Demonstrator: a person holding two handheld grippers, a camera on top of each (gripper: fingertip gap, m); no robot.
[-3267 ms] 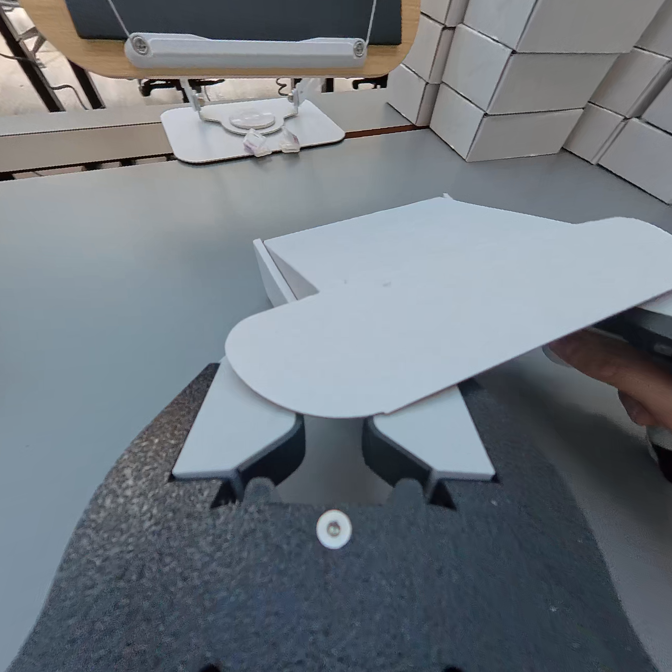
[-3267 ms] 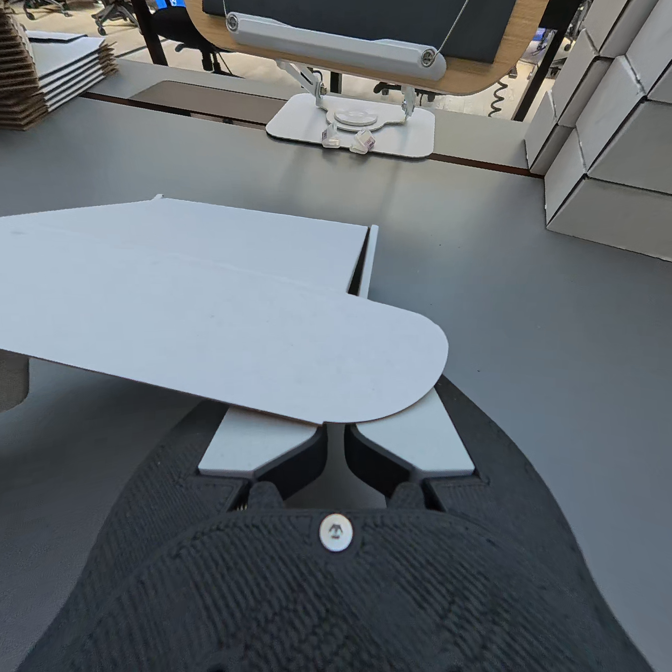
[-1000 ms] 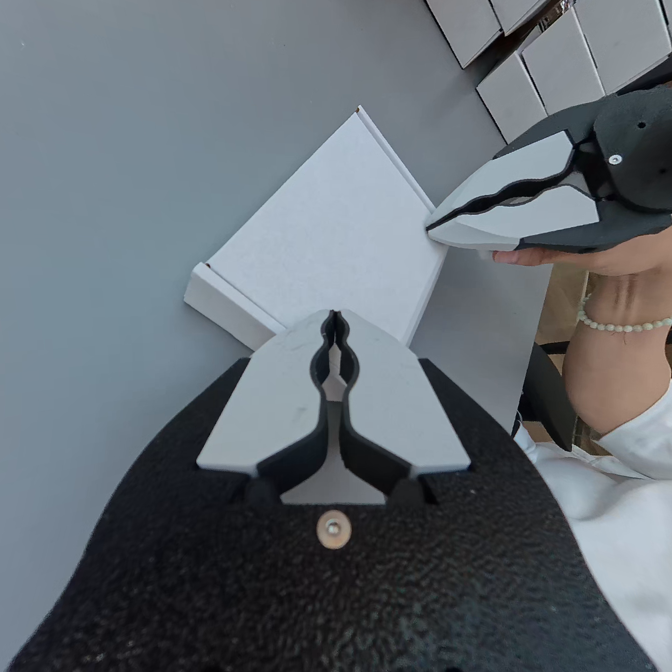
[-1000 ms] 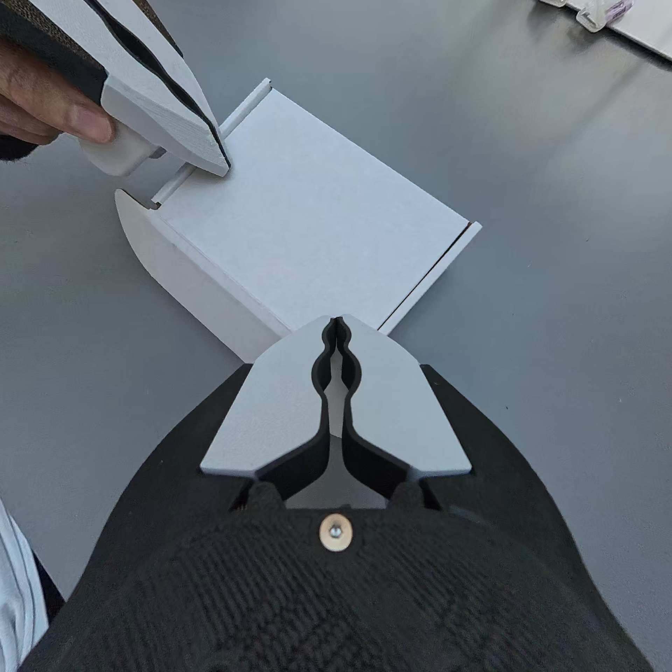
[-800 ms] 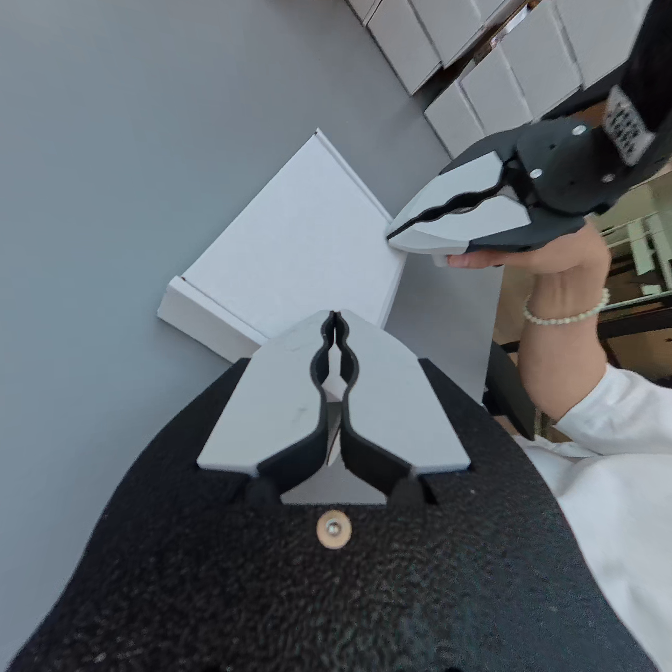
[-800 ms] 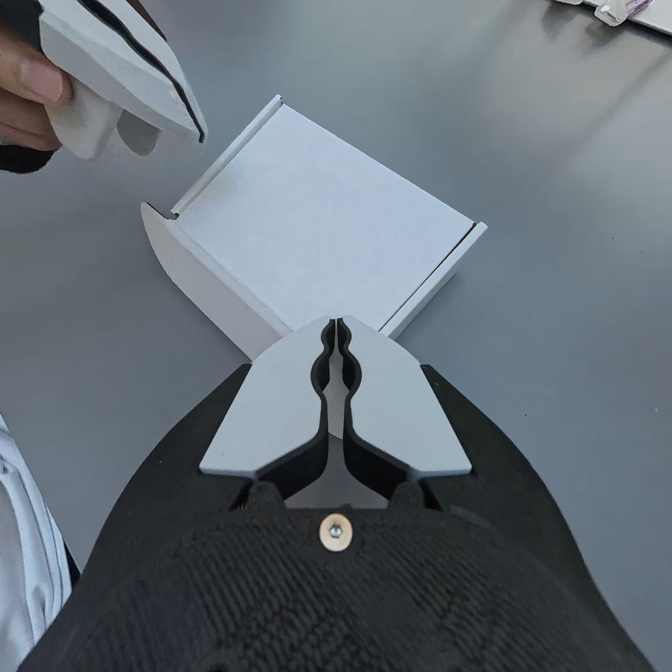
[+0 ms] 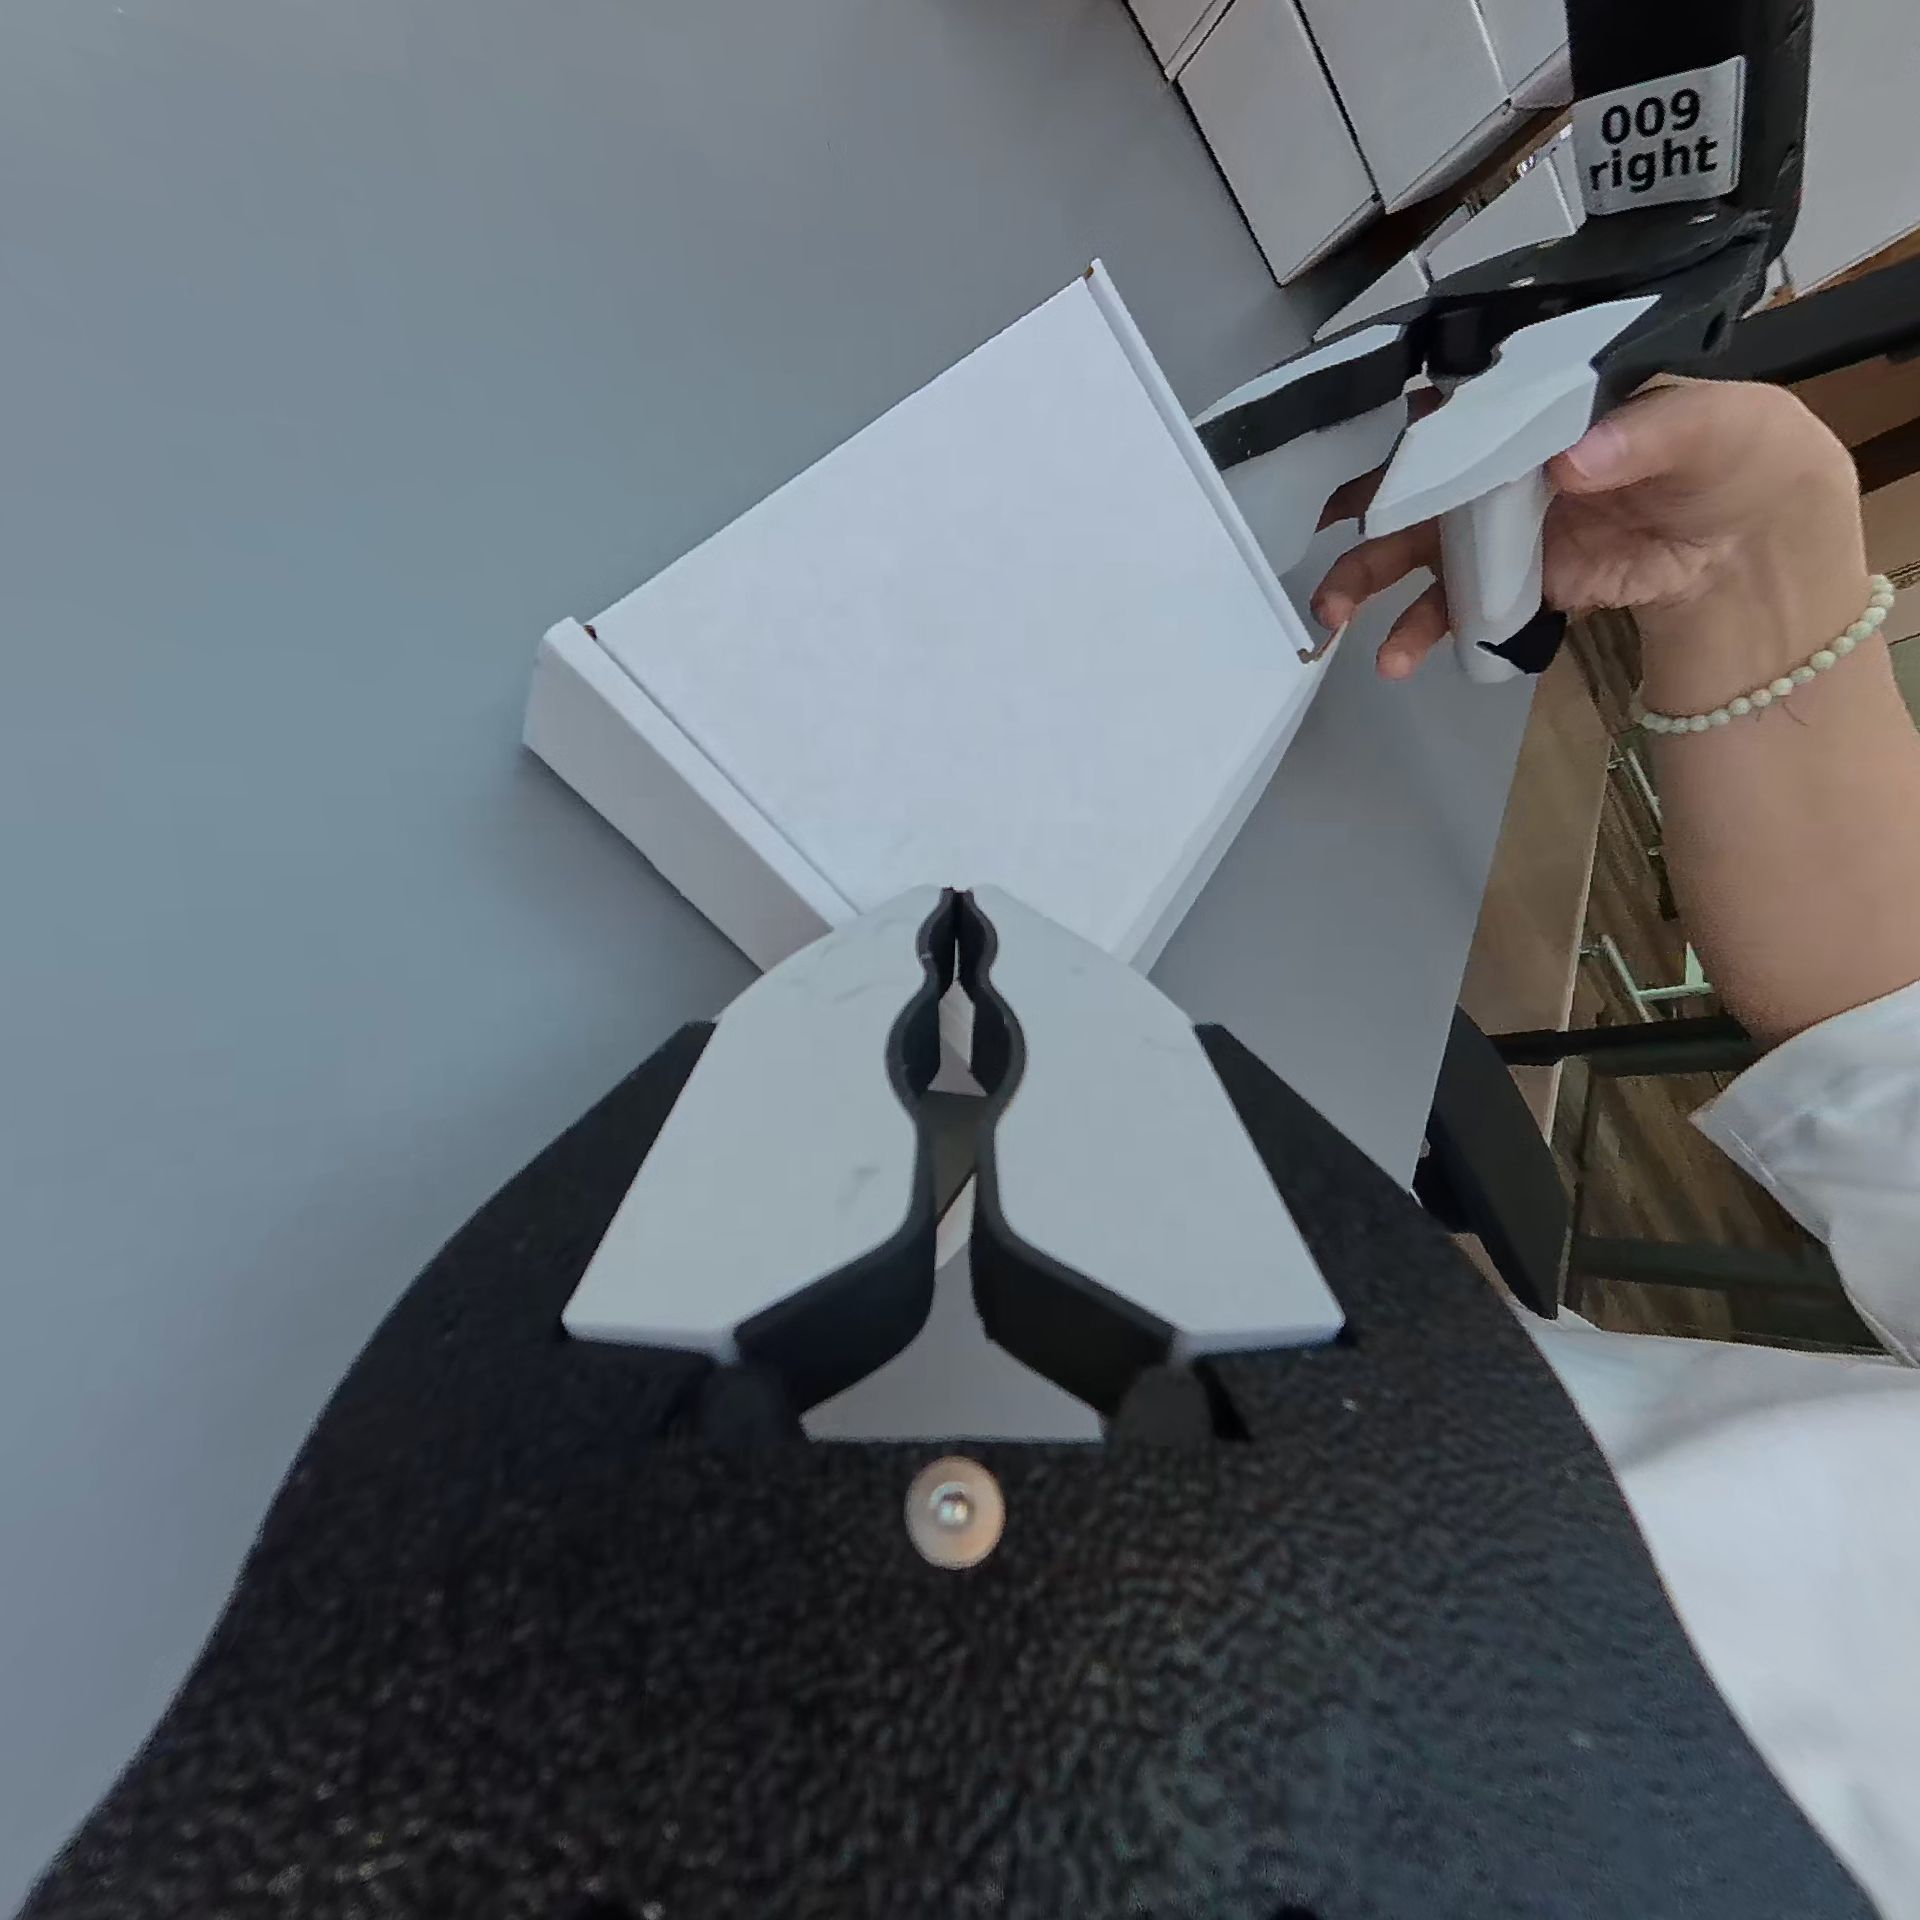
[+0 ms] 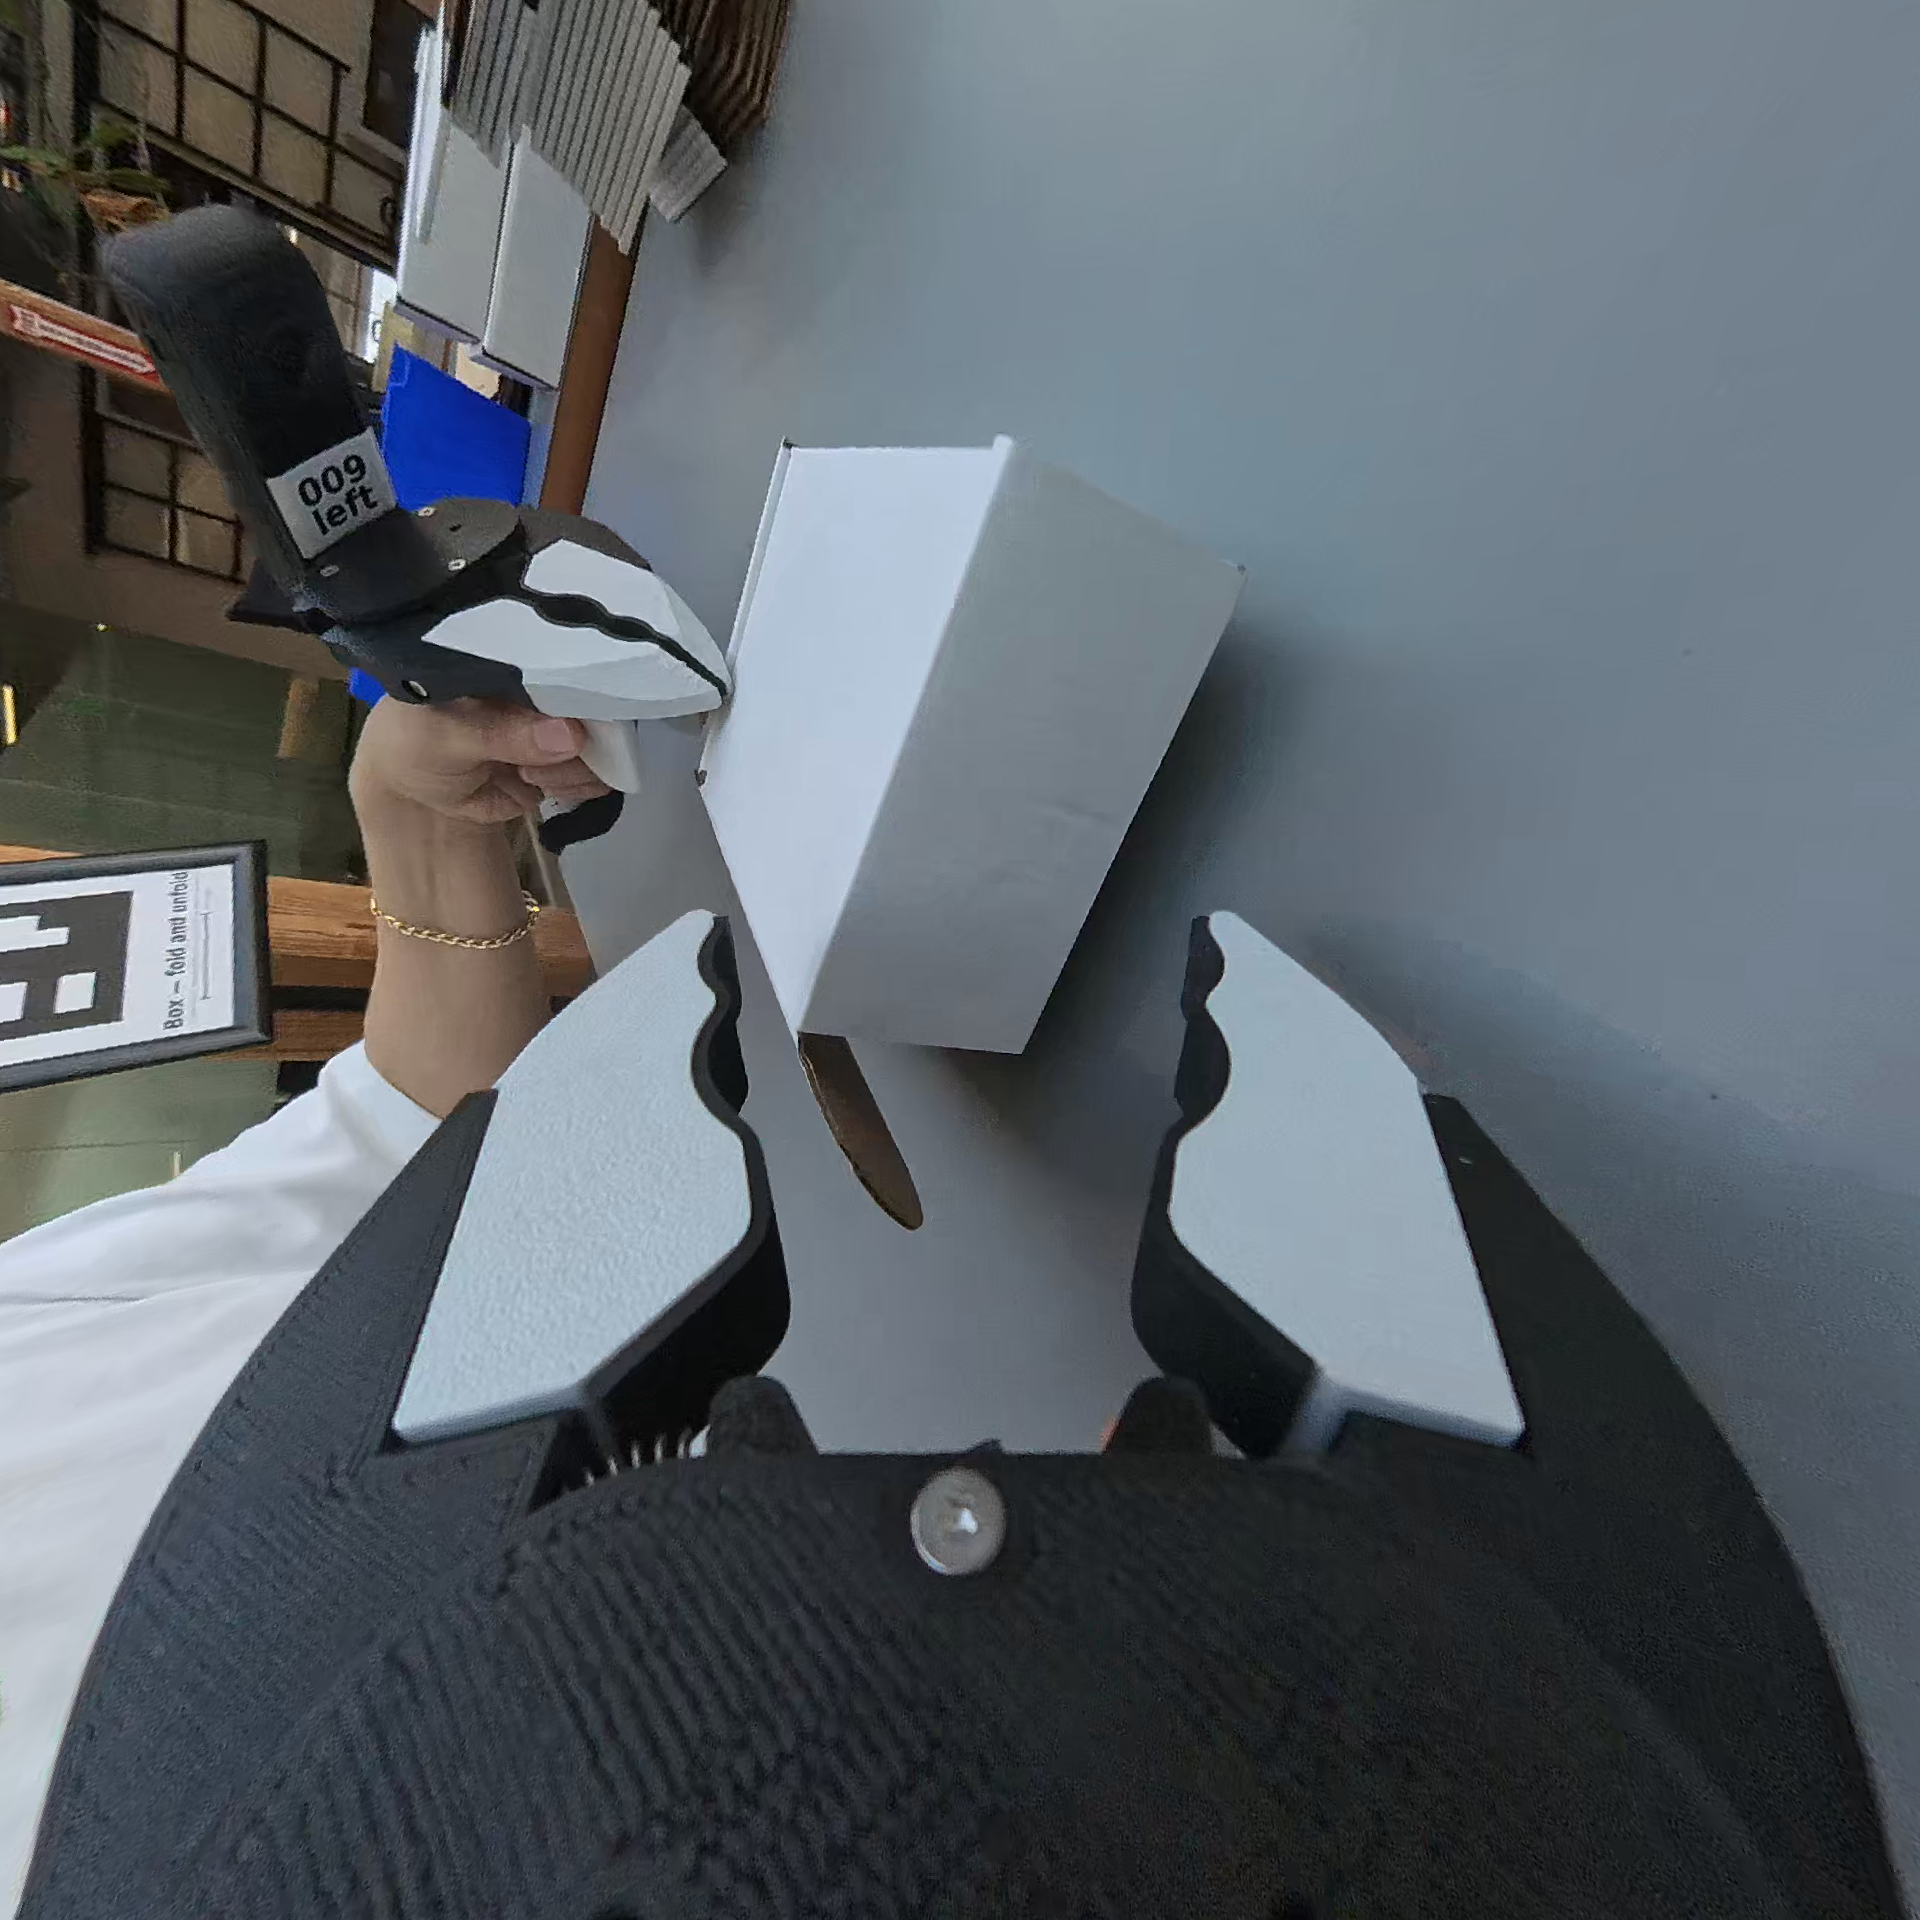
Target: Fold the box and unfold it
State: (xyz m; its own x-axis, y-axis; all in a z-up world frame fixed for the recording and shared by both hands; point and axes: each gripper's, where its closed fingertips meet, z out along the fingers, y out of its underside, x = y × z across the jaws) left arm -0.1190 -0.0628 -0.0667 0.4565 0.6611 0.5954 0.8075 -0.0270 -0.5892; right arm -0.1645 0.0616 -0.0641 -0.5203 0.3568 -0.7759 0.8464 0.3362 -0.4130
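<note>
Now box (image 7: 935, 665) closed, lying on grey table (image 7: 260, 520), mid-frame both views. L gripper (image 7: 954, 902) fingers pressed together, nothing between, tips over box's near corner. R gripper (image 8: 961, 935) wide apart, empty, facing box end; brown flap (image 8: 862, 1143) sticks out between fingers.

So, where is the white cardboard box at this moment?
The white cardboard box lies closed on the grey table, centre of both wrist views. The shut left gripper is at one corner, and the open right gripper is just before its near end.
</note>
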